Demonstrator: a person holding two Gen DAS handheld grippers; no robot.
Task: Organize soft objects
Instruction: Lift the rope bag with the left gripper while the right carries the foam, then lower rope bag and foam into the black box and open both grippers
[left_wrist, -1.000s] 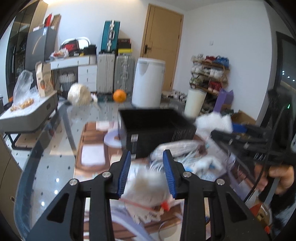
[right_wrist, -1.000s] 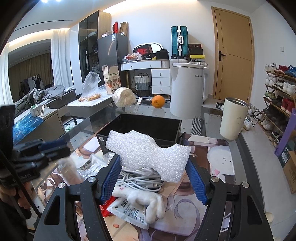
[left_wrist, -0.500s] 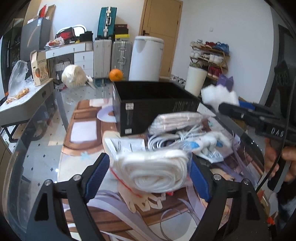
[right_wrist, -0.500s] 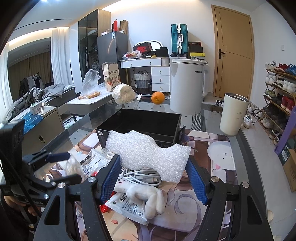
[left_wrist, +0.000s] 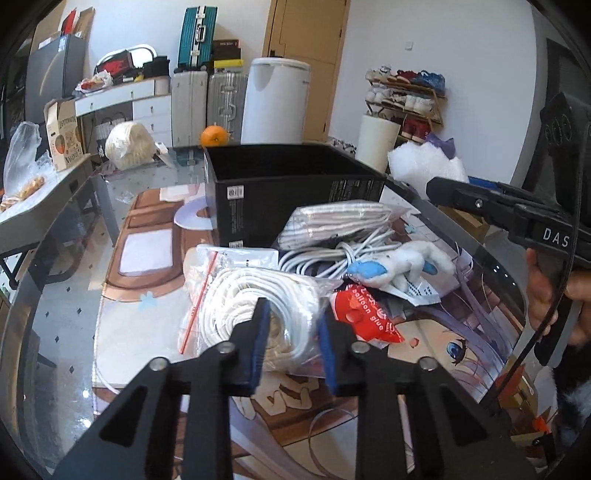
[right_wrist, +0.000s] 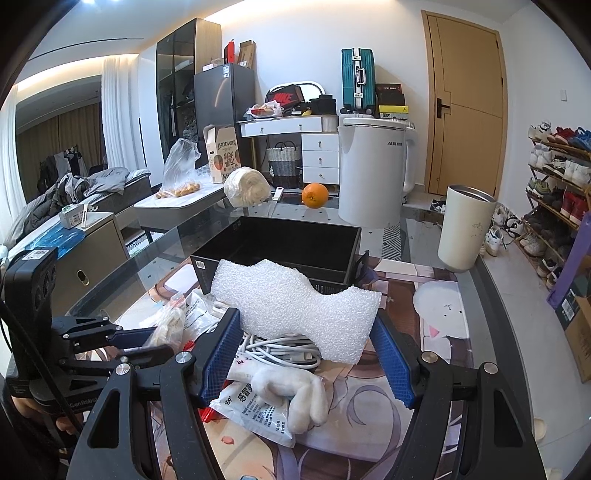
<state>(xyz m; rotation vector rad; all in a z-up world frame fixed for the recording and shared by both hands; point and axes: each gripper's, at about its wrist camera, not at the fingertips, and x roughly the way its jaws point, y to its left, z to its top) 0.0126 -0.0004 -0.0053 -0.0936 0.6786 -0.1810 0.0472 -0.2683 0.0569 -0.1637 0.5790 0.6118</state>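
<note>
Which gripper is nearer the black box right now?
Right. The right gripper, shut on the white foam piece, sits just short of the black box. The left gripper grips the bagged white cord, farther back in the pile.

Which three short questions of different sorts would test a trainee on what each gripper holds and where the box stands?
1. True or false: the right gripper is shut on the white foam piece.
2. The left gripper grips: A) the plush toy; B) the bagged white rope; C) the orange.
3. Fill in: the black box holds ____ that the right wrist view shows.

Key: 1 true; 2 B; 3 nothing.
</note>
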